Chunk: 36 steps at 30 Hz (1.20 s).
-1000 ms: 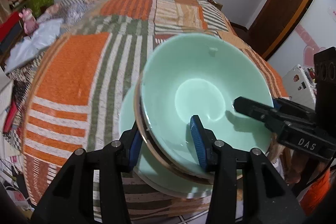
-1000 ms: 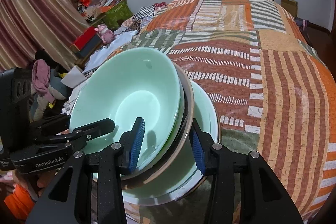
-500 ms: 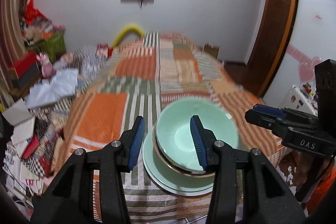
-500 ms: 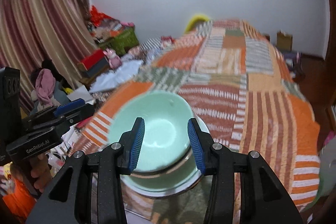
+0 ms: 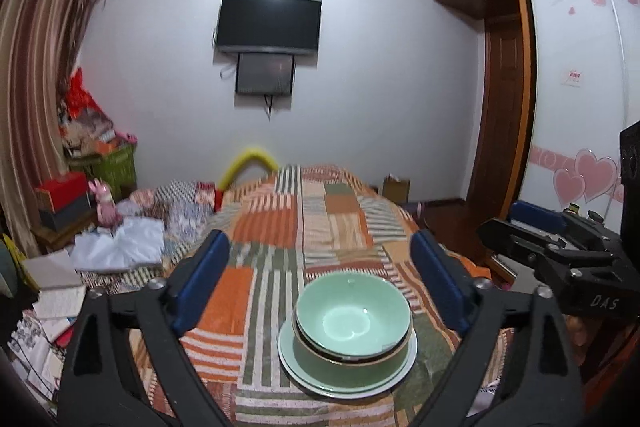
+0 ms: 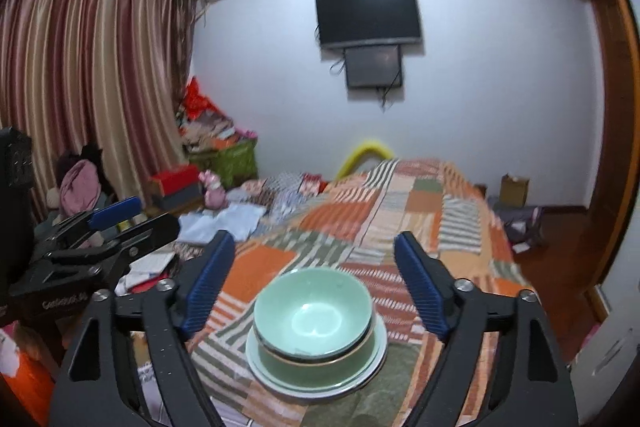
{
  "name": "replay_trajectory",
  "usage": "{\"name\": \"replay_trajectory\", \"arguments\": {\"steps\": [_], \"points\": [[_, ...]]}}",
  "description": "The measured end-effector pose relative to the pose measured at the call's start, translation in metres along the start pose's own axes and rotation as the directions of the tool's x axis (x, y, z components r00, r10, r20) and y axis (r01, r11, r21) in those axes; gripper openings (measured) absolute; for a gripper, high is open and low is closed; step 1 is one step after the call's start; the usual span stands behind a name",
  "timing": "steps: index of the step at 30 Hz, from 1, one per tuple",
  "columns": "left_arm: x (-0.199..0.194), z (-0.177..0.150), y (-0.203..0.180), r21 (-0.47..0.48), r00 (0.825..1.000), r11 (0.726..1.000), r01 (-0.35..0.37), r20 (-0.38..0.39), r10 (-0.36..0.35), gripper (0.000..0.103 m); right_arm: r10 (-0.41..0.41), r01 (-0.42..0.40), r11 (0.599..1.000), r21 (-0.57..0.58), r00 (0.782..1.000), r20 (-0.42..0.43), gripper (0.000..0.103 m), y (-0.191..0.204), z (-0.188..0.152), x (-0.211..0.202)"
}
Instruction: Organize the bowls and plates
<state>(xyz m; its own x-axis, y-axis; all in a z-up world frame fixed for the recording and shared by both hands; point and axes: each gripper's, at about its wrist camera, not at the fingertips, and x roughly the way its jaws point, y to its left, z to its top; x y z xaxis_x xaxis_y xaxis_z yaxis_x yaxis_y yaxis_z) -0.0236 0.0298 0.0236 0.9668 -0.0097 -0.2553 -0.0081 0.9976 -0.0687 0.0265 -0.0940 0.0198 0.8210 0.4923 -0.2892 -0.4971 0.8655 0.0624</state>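
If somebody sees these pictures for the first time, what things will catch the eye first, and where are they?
First, the mint-green bowls nested on a plate near the front edge of the orange patchwork bedspread. Each open tool frames the stack: the left tool and the right tool, both empty. Behind, a black television hangs on the white wall.

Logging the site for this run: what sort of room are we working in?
Most likely a home bedroom: the stacked bowls sit on a bed with a patchwork bedspread, facing a wall-mounted TV, with a wardrobe on the right.
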Motion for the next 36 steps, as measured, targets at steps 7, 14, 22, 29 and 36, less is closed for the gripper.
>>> {"name": "replay_trajectory", "arguments": {"steps": [7,14,22,29,36], "points": [[-0.013,0.001,-0.008,0.024,0.998,0.999,-0.033,0.059,0.031,0.103,-0.042,0.042,0.999,0.007,0.998,0.054,0.103,0.001,0.002,-0.008],[-0.012,-0.004,-0.008,0.015,0.998,1.000,-0.016,0.058,0.015,0.103,-0.066,0.065,0.998,0.027,0.996,0.055,0.103,0.000,-0.002,-0.010],[-0.011,-0.006,-0.007,0.017,0.998,1.000,-0.009,0.054,0.008,0.103,-0.081,0.080,0.997,0.009,0.994,0.072,0.103,0.004,-0.006,-0.021],[-0.012,-0.007,-0.008,0.018,0.999,1.000,-0.005,0.053,0.004,0.103,-0.079,0.079,0.997,0.006,0.995,0.065,0.103,0.005,-0.006,-0.020],[-0.012,-0.007,-0.007,0.015,0.999,1.000,-0.002,0.050,0.001,0.103,-0.080,0.079,0.997,0.007,0.995,0.062,0.103,0.004,-0.005,-0.019]]}}
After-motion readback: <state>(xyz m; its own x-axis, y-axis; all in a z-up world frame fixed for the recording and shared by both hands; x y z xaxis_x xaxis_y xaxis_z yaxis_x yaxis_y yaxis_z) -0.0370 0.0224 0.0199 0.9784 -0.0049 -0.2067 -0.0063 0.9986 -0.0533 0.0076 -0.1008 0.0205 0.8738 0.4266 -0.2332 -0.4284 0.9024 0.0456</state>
